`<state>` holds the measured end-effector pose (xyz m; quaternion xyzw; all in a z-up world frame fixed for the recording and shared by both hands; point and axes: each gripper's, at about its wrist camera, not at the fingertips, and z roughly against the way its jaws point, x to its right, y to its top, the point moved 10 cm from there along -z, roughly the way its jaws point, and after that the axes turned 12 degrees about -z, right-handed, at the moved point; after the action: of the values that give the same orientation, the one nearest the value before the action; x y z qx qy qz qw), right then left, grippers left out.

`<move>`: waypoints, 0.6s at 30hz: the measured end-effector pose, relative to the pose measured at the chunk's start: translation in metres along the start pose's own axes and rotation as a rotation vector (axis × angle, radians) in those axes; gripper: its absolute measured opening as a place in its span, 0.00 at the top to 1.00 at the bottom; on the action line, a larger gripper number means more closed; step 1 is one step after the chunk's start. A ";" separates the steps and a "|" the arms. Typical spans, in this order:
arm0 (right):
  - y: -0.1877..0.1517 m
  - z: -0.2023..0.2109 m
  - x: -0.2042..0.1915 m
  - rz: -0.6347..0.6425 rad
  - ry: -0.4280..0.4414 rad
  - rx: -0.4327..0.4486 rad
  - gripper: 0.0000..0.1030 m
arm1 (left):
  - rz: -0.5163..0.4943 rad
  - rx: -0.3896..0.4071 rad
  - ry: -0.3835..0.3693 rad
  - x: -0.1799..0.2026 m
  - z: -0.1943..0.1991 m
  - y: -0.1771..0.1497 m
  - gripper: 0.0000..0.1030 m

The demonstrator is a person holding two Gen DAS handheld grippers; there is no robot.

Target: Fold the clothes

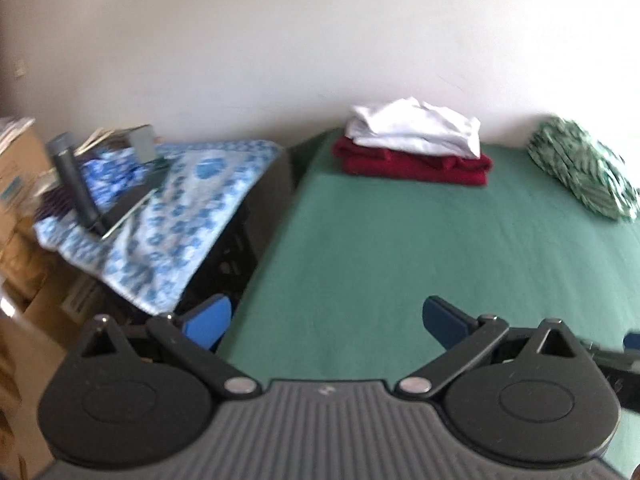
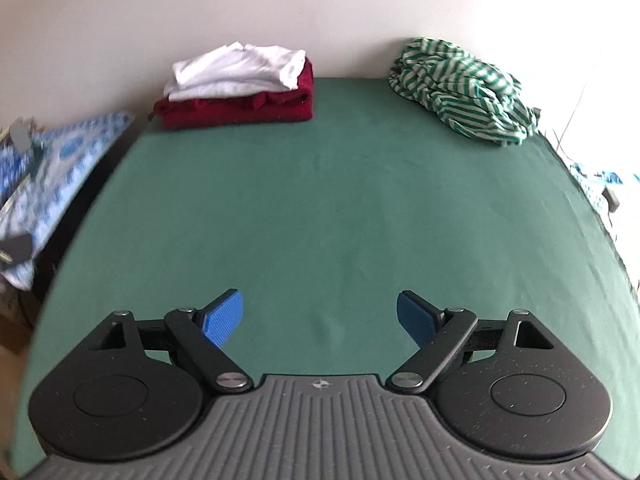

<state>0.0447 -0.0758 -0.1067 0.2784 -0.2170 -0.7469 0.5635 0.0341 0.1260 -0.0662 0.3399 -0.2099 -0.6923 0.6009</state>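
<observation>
A crumpled green-and-white striped garment [image 2: 460,92] lies at the far right of the green table [image 2: 320,208]; it also shows in the left wrist view [image 1: 584,164]. A folded white garment [image 2: 240,68] sits on a folded dark red one [image 2: 240,108] at the far left; the stack shows in the left wrist view too [image 1: 416,148]. My right gripper [image 2: 320,318] is open and empty above the table's near middle. My left gripper [image 1: 326,320] is open and empty over the table's left edge [image 1: 360,260].
Left of the table stands a dark unit covered by a blue-and-white patterned cloth [image 1: 168,216] with a dark cylinder [image 1: 74,176] and other items on it. Cardboard boxes [image 1: 20,200] stand further left. A white wall runs behind. Patterned cloth [image 2: 600,184] lies right of the table.
</observation>
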 end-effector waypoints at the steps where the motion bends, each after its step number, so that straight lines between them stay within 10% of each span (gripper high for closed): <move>1: 0.000 0.004 -0.003 -0.016 -0.003 0.017 0.16 | -0.017 -0.010 -0.022 0.001 -0.004 -0.001 0.01; 7: -0.013 0.016 -0.007 -0.101 -0.065 0.027 0.15 | -0.064 -0.021 -0.132 -0.002 -0.016 -0.006 0.01; 18: -0.016 0.024 -0.024 -0.145 -0.089 0.025 0.15 | -0.081 -0.019 -0.101 -0.015 -0.019 -0.009 0.01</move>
<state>0.0221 -0.0480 -0.0950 0.2669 -0.2305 -0.7946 0.4942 0.0418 0.1441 -0.0823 0.3072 -0.2194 -0.7342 0.5643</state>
